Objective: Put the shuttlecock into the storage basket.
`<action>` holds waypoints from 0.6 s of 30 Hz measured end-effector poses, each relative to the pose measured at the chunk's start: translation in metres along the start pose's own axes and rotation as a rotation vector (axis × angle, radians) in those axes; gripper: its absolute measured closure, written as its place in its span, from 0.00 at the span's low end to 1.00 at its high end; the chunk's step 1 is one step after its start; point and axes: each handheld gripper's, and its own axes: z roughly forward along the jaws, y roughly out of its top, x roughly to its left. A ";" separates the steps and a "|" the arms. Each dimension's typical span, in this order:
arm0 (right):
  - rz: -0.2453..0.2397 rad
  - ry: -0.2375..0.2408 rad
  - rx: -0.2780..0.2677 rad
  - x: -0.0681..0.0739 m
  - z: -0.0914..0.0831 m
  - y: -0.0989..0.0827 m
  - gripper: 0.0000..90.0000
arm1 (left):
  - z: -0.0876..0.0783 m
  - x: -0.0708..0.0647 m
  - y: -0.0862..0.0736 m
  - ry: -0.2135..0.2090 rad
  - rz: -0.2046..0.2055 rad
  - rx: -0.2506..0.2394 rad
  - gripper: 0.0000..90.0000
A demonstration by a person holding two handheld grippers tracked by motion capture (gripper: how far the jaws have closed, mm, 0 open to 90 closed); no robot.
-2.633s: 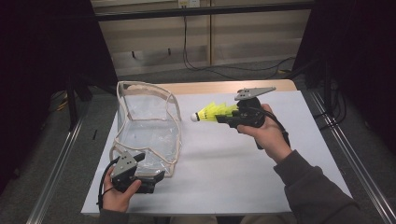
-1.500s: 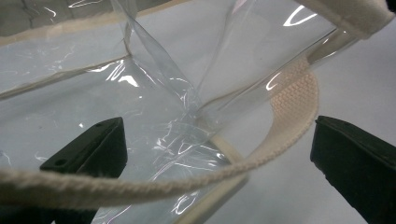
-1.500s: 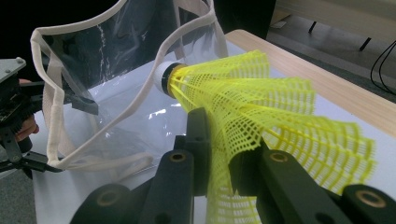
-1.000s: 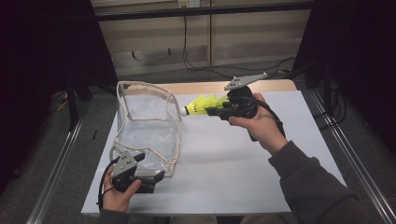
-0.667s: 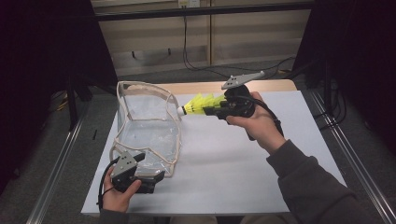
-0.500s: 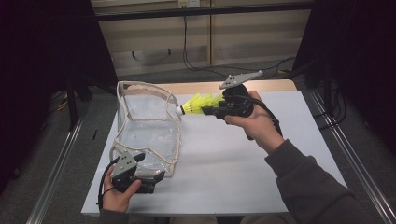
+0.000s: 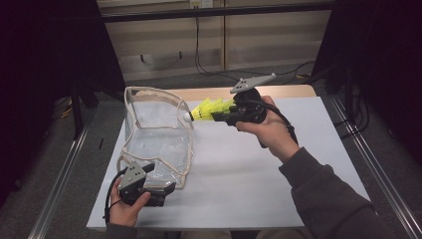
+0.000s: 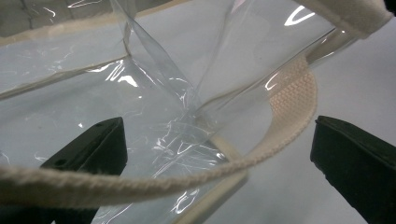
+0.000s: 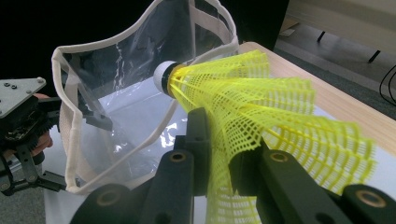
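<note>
A clear plastic bag (image 7: 159, 129) with cream webbing trim stands on the white table top (image 7: 239, 184), its mouth facing right. My right gripper (image 7: 219, 118) hangs above the table just right of that mouth, shut on the skirt of a yellow mesh shuttlecock (image 7: 206, 109). The shuttlecock's (image 9: 261, 107) white cork points at the bag's (image 9: 116, 60) opening, between the right gripper's (image 9: 219, 140) jaws. My left gripper (image 7: 170, 188) rests at the bag's near corner. Its (image 8: 219, 154) jaws stand wide apart around a cream strap (image 8: 289, 102) and crumpled plastic without pressing on them.
A bare wooden strip (image 7: 278, 92) edges the table's far side. Metal rails (image 7: 368, 164) run along both sides of the table. Cables (image 7: 209, 69) hang by the back wall. White table top lies open to the right of the bag.
My right gripper has carried the shuttlecock left and slightly up, so its cork is nearer the bag's mouth. The left gripper and the bag have stayed put.
</note>
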 end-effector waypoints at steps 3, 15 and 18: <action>0.001 0.004 -0.003 0.001 0.001 0.001 0.88 | 0.000 0.000 0.000 0.001 0.000 0.000 0.04; -0.008 0.017 -0.008 0.009 0.007 0.008 0.88 | 0.000 0.000 0.000 0.000 0.001 -0.001 0.04; -0.011 0.019 -0.009 0.011 0.010 0.009 0.88 | 0.000 0.000 0.000 -0.001 0.004 0.000 0.04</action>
